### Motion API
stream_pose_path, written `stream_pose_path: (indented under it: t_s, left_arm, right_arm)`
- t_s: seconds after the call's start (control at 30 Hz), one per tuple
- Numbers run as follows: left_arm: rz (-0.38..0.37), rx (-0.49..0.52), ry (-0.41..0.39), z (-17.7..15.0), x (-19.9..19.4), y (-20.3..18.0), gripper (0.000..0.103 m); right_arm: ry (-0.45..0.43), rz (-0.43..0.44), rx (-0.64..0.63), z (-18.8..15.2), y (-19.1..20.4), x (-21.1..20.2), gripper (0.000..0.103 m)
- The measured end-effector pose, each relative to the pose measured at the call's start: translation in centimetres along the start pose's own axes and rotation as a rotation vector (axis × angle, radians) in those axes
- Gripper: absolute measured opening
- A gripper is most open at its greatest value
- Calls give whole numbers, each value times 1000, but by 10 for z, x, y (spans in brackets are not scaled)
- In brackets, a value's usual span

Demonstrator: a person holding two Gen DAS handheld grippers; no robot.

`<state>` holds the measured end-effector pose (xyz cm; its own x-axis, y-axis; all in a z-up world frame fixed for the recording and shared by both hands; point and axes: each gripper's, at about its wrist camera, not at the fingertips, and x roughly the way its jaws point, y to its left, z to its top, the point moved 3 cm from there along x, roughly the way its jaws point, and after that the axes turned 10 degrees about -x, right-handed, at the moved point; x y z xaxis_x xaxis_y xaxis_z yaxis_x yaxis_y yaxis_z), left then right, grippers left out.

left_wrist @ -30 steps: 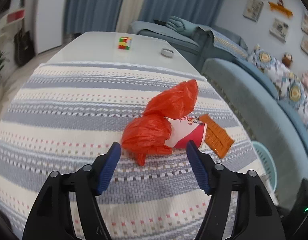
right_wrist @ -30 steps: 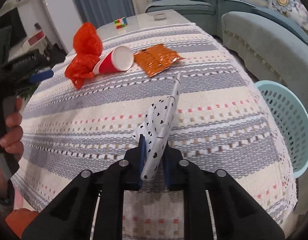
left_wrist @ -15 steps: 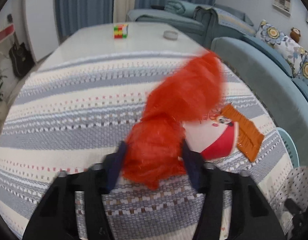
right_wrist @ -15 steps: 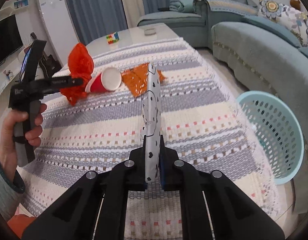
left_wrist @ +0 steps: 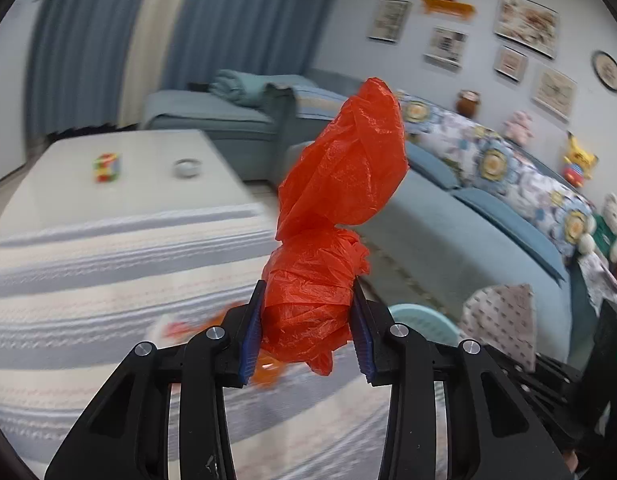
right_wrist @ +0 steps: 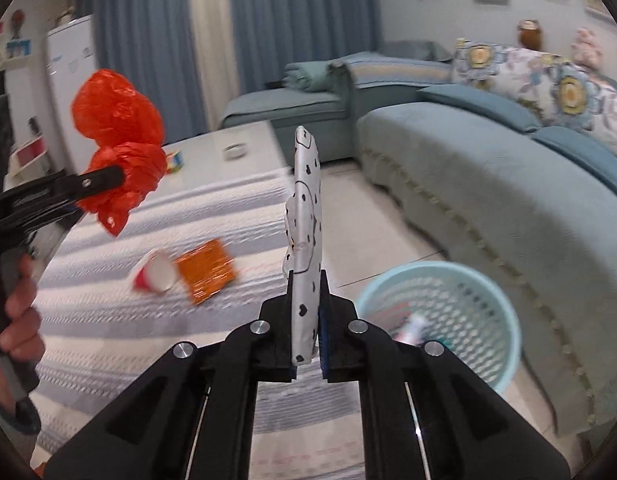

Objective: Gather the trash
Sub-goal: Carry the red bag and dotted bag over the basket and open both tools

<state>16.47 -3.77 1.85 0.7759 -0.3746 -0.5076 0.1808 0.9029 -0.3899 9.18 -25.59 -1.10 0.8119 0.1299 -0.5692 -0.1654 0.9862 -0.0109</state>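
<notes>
My left gripper (left_wrist: 306, 334) is shut on a crumpled red plastic bag (left_wrist: 340, 208) and holds it up above the striped tablecloth (left_wrist: 88, 272); the bag also shows in the right wrist view (right_wrist: 118, 152). My right gripper (right_wrist: 306, 332) is shut on a white wrapper with black hearts (right_wrist: 304, 232), held upright above the table edge. A light blue mesh basket (right_wrist: 448, 320) stands on the floor to the right and holds some trash. A red paper cup (right_wrist: 154, 278) and an orange wrapper (right_wrist: 206, 270) lie on the cloth.
A blue sofa (right_wrist: 508, 184) runs along the right behind the basket. A coloured cube (left_wrist: 106, 167) and a small round dish (left_wrist: 186, 168) sit on the bare far end of the table. My left hand (right_wrist: 12, 312) grips its handle at the left.
My left gripper closed on the red bag and lifted it off the cloth, swinging right. My right gripper raised the white wrapper and moved toward the basket.
</notes>
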Motion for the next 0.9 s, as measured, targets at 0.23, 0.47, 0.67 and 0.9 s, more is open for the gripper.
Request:
stream_pose_path:
  t_s: [0.23,0.47,0.67,0.9]
  left_arm:
    - [-65,127,89,-28,55,-90,37]
    - [-80,203,235,-73,116,-125,37]
    - [-90,268,352,-119,145,-135,40]
    - [-107,270,393,-131,149,-130,63]
  right_arm:
    - [47,-113,127,-14,-75,5,6]
    - [162,-158,256,-62,-123,33,6]
    - [295,-161,324,-105,-138,65,6]
    - [360,-143,389,-127,-144,84,21]
